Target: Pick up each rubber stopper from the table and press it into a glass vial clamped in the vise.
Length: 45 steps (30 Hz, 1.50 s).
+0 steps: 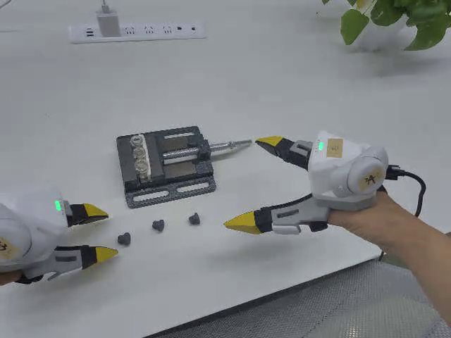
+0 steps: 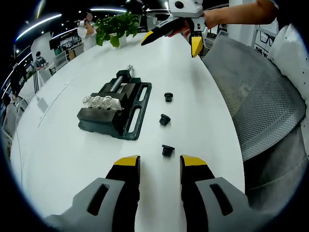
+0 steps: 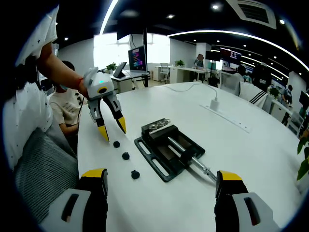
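**Jaws spread on both grippers, stoppers loose on the bench**

Yellow-tipped jaws of the left gripper [image 2: 160, 162] stand parted with nothing between them, held low over the white bench [image 1: 296, 77]. Just ahead of them lies the nearest stopper [image 2: 167, 150], small and black. The middle stopper [image 2: 164, 119] and the far stopper [image 2: 168, 96] follow in a loose row, each apart from the next, along the front side of the dark vise [image 2: 118, 108].

The right gripper [image 1: 243, 183], held in a hand [image 1: 370, 217], has its jaws spread wide and empty. It sits above the bench to the right of the vise, with its upper tip near the end of the screw handle [image 1: 229, 146].

Three glass vials [image 1: 139, 156] stand side by side, clamped in the vise at the end away from that handle.

Farther back on the bench lies a white power strip [image 1: 137, 30] with a plug in it. Green leaves of a plant [image 1: 394, 17] show at the far right corner.
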Each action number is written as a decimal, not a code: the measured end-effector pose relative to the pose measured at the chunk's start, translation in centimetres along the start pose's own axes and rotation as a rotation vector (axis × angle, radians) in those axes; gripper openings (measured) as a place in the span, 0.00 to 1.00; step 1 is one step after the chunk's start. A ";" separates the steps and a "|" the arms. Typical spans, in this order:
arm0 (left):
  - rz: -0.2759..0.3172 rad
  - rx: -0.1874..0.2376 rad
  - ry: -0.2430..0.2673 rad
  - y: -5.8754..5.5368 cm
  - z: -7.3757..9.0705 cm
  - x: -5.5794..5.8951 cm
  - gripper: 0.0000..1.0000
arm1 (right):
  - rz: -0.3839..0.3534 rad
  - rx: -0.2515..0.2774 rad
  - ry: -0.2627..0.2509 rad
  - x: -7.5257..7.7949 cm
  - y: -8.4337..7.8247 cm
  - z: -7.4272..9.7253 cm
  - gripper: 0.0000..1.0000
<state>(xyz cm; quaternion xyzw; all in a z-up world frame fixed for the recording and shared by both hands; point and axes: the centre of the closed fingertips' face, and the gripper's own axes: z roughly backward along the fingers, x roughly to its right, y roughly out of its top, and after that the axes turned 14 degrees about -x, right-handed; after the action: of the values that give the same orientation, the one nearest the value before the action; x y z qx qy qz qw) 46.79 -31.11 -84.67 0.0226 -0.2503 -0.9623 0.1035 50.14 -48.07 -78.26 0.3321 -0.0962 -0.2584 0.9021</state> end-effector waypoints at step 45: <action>-0.057 -0.033 -0.030 0.1 -1.5 0.6 0.04 | -0.012 -0.008 0.006 0.0 -0.2 -0.2 0.90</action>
<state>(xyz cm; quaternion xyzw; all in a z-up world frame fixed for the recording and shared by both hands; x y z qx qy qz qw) 46.34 -32.02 -85.95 0.0138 -0.2350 -0.9692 0.0728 50.08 -48.09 -78.52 0.3297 -0.0906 -0.2634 0.9021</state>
